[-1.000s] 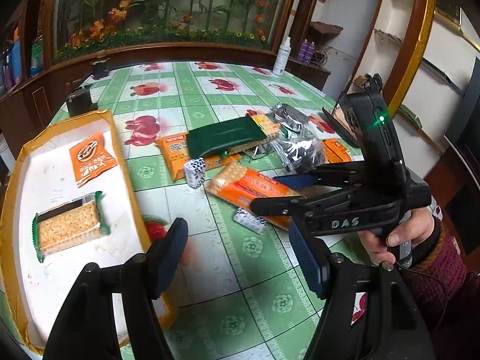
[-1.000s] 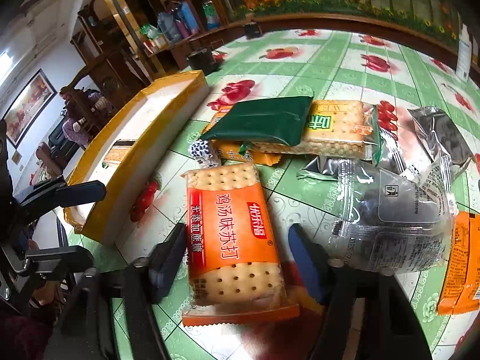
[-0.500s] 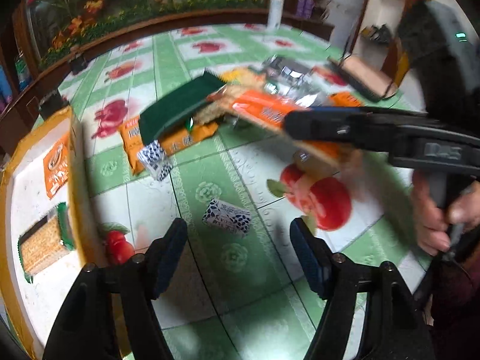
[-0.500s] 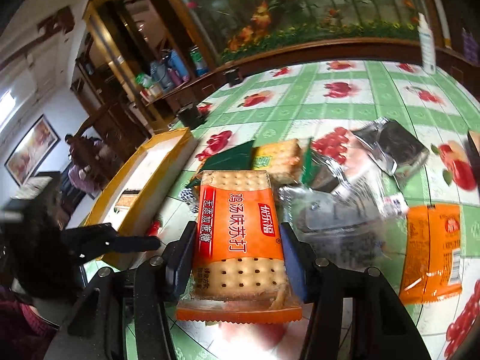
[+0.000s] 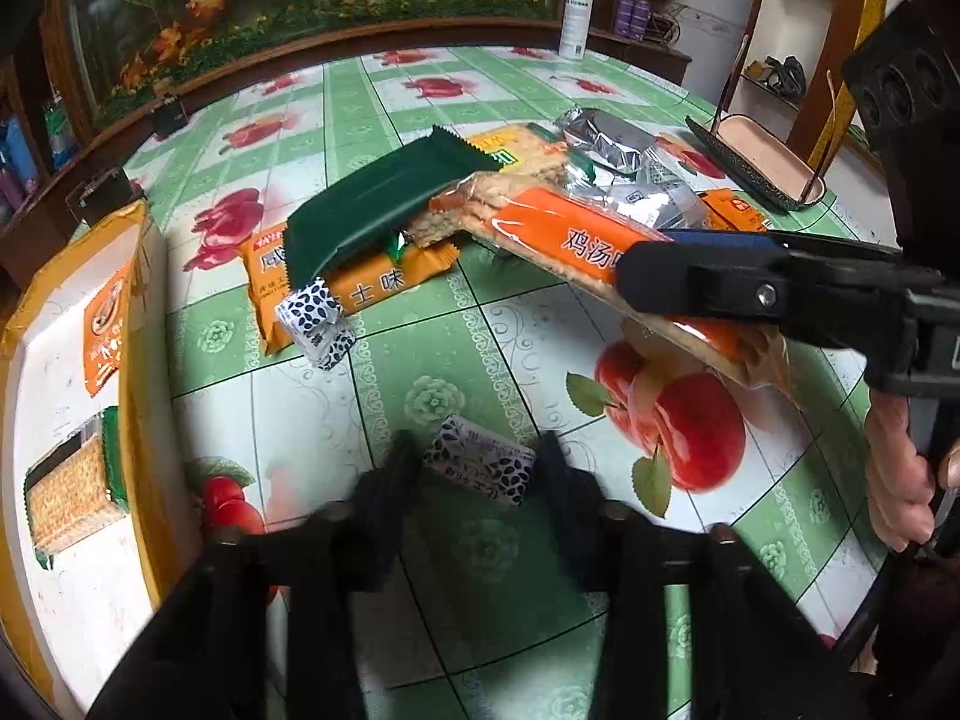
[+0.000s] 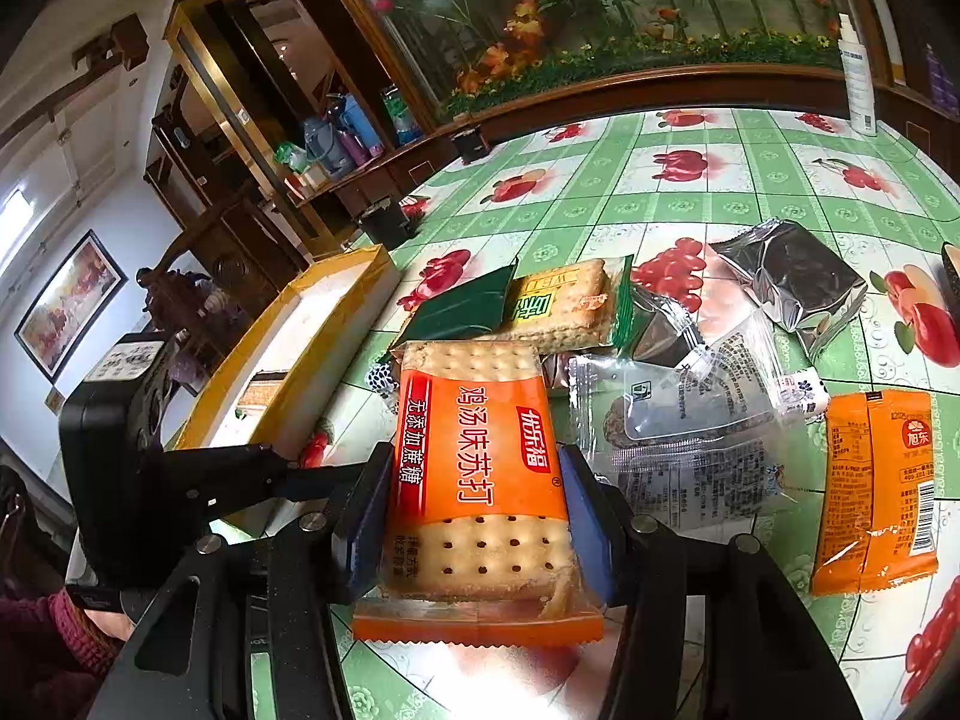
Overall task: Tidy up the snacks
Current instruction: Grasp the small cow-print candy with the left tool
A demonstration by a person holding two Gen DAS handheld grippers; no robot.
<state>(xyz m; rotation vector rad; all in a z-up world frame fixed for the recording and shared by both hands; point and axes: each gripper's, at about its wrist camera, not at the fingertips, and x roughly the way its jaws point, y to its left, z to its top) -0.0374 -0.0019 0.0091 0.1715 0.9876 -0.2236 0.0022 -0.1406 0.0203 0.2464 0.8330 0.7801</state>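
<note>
My right gripper [image 6: 474,516] is shut on an orange cracker packet [image 6: 474,468] and holds it above the table; the packet also shows in the left wrist view [image 5: 576,240]. My left gripper [image 5: 477,468] is low over the table, its blurred fingers on either side of a small blue-and-white patterned candy [image 5: 480,468], close to it but apart. A yellow-rimmed white tray [image 5: 144,324] at the left holds a cracker packet [image 5: 72,498] and an orange sachet [image 5: 105,330].
A dark green packet [image 5: 378,204], an orange biscuit packet [image 5: 360,288], a second patterned candy [image 5: 312,318], silver [image 6: 786,282] and clear [image 6: 690,420] wrappers and an orange sachet [image 6: 876,480] lie mid-table. A spray bottle [image 5: 573,6] stands at the far edge.
My right gripper closed on the orange cracker packet and lifted it off the table. My left gripper moved forward and down, and its fingers narrowed around the small patterned candy.
</note>
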